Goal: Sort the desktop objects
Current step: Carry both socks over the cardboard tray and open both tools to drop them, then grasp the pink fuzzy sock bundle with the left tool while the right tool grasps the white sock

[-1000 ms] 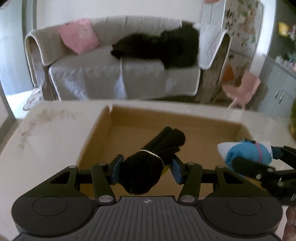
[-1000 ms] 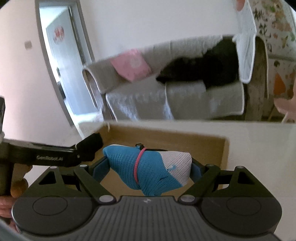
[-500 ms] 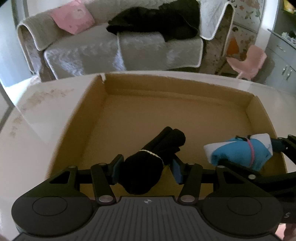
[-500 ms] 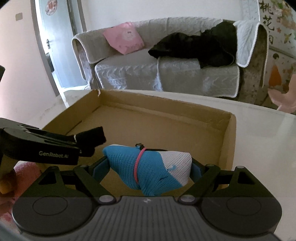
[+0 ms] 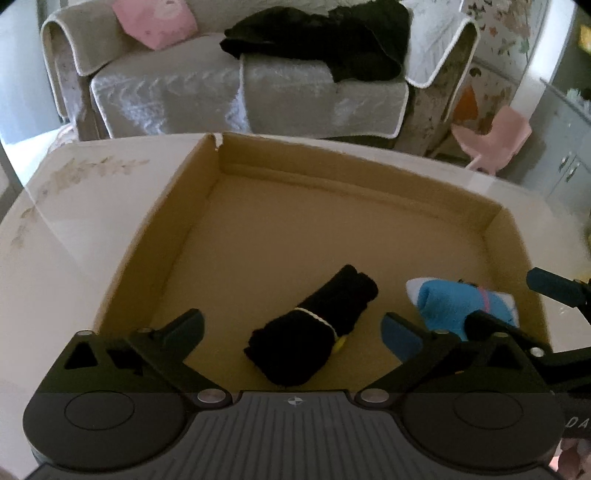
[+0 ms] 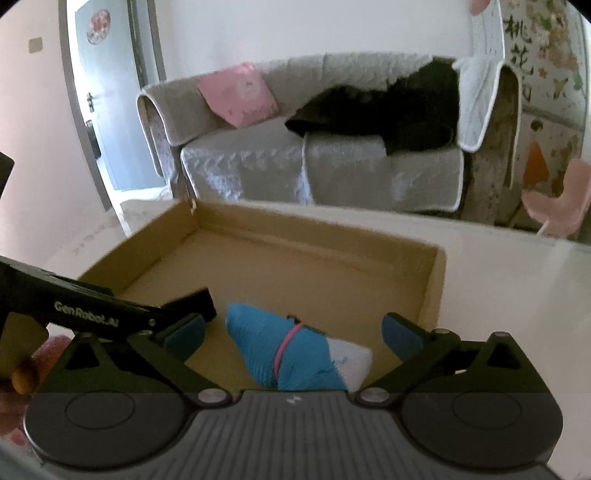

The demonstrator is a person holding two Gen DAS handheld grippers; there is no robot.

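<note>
A rolled black sock bundle with a thin white band lies on the floor of a shallow cardboard box. My left gripper hangs over it; its jaws are opening and stand wide, with the pads clear of the bundle. To the right lies a blue and white sock roll with a pink band. In the right wrist view that blue roll sits between the spread fingers of my right gripper, whose jaws are opening too, without touching it. The left gripper's arm reaches in from the left.
The box rests on a pale glossy table. Behind it stands a grey sofa with a pink cushion and dark clothing. A pink chair is at the right, a door at the left.
Both grippers have let go: the black bundle and the blue roll, gripped before, now lie in the box between wide jaws. Both cameras tipped downward over the box.
</note>
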